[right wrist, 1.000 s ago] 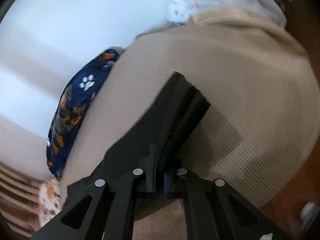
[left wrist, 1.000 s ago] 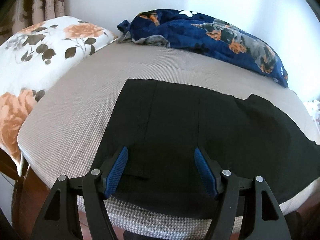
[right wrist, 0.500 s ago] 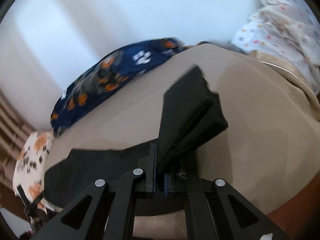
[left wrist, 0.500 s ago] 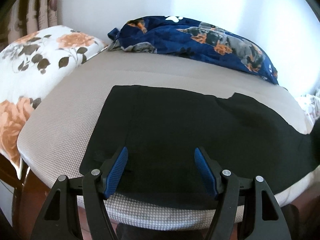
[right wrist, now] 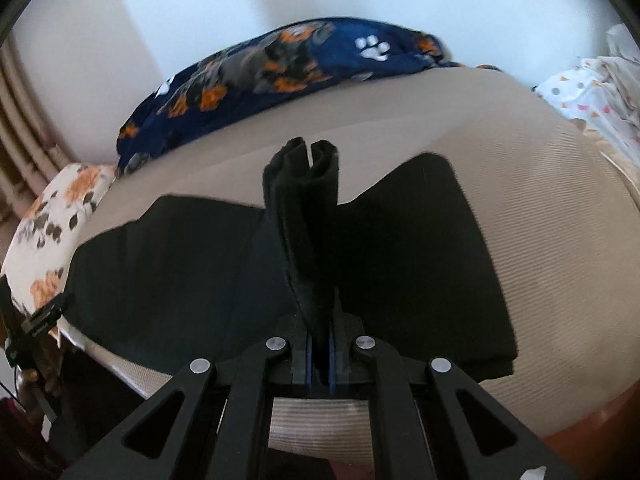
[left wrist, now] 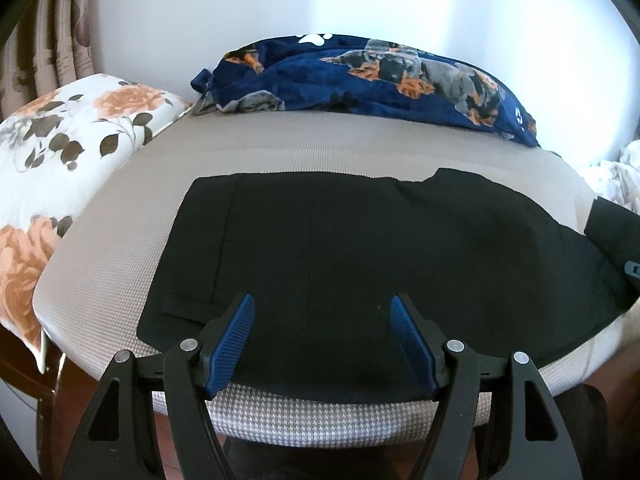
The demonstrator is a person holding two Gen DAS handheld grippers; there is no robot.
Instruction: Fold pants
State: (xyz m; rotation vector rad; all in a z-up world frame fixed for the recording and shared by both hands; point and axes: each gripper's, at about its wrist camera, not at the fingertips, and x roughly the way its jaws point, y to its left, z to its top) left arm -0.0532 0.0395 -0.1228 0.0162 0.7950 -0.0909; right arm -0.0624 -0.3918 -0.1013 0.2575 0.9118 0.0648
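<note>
Black pants (left wrist: 340, 248) lie flat across the grey-beige bed (left wrist: 280, 152), waist end to the left. My left gripper (left wrist: 322, 336) is open, its blue pads above the near edge of the pants, holding nothing. My right gripper (right wrist: 319, 364) is shut on the leg end of the pants (right wrist: 308, 216), which stands lifted above the rest of the pants (right wrist: 180, 264) lying on the bed. The lifted end shows at the right edge of the left wrist view (left wrist: 616, 232).
A navy dog-print blanket (left wrist: 380, 76) lies along the wall at the back of the bed. A floral pillow (left wrist: 60, 148) is at the left. White patterned bedding (right wrist: 592, 92) is at the right. The bed's front edge (left wrist: 320, 416) is close below the left gripper.
My right gripper has lifted the leg end and carried it over toward the waist side. My left gripper has drawn back a little and stayed open.
</note>
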